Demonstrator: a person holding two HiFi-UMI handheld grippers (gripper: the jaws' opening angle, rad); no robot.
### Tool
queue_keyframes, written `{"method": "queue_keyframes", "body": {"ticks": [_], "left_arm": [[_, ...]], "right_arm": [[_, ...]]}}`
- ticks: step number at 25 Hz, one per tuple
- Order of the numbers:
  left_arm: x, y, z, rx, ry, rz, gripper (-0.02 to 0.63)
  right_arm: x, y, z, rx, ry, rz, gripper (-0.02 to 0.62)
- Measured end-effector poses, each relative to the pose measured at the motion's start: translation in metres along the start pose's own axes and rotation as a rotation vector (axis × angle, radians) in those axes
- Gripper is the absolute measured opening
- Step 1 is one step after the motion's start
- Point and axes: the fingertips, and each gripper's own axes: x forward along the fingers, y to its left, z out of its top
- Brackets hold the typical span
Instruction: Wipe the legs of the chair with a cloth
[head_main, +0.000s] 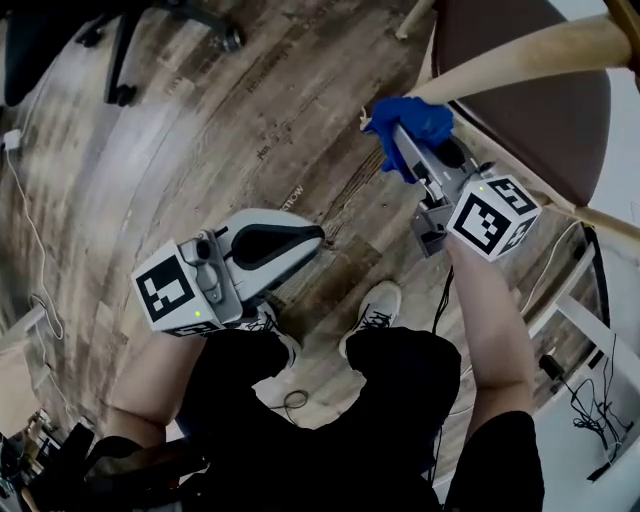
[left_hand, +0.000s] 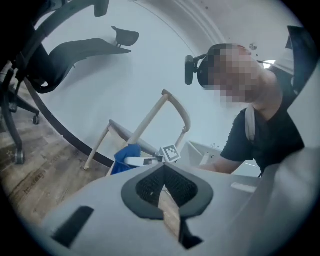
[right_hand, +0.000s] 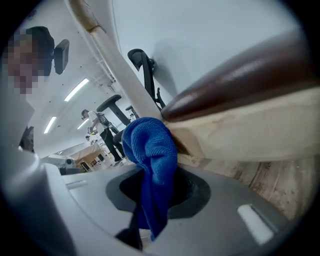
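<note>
Pressure counts most: with the right gripper (head_main: 400, 140) clamped on the cloth (right_hand: 150, 150), which sits against the leg (head_main: 520, 55) near the seat (head_main: 540, 120), I'd drag it firmly along the leg, leaving the closed, empty left gripper (head_main: 310, 240) well apart.

Bright, even overhead light from ceiling strips (right_hand: 76, 89); soft shadows; fisheye bending, dark corners, blurred foreground in gripper views.

Wood-plank floor (head_main: 250, 120), grey-brown, boards running diagonally. Standing on it are the wheeled base of a black office chair (head_main: 122, 60) at upper left, one pale chair leg (head_main: 412, 20) at the top, and the person's white shoes (head_main: 372, 312). A white cable (head_main: 24, 200) trails along the left edge.
</note>
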Motion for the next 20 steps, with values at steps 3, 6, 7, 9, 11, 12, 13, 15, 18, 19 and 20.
{"method": "queue_keyframes", "body": {"ticks": [3,6,7,9,11,12,13,15,18,19,20], "left_arm": [[0.009,0.022,0.000,0.068,0.018,-0.011,-0.002],[0.015,0.041,0.004,0.117,0.024,0.008,-0.002],[0.015,0.046,0.005,0.123,0.021,0.017,-0.002],[0.016,0.054,0.008,0.131,0.012,0.032,-0.002],[0.017,0.058,0.011,0.140,0.007,0.040,-0.002],[0.017,0.059,0.012,0.143,0.006,0.045,-0.002],[0.016,0.060,0.012,0.144,0.007,0.053,-0.002],[0.012,0.063,0.012,0.140,0.007,0.076,-0.002],[0.005,0.064,0.015,0.129,-0.004,0.101,-0.002],[0.003,0.063,0.016,0.129,-0.006,0.104,-0.002],[0.000,0.063,0.017,0.132,-0.004,0.107,-0.002]], "right_arm": [[0.007,-0.018,-0.020,-0.028,0.024,0.026,0.095],[0.016,-0.035,-0.040,-0.040,0.055,0.054,0.095],[0.019,-0.041,-0.047,-0.041,0.067,0.059,0.095],[0.026,-0.054,-0.065,-0.038,0.095,0.064,0.095],[0.035,-0.069,-0.084,-0.031,0.120,0.061,0.095],[0.040,-0.077,-0.095,-0.028,0.132,0.057,0.095],[0.046,-0.086,-0.106,-0.022,0.145,0.054,0.095],[0.058,-0.105,-0.131,0.001,0.174,0.044,0.095],[0.075,-0.131,-0.168,0.051,0.228,0.013,0.094],[0.080,-0.140,-0.180,0.063,0.252,-0.003,0.095],[0.085,-0.150,-0.192,0.074,0.279,-0.019,0.095]]}}
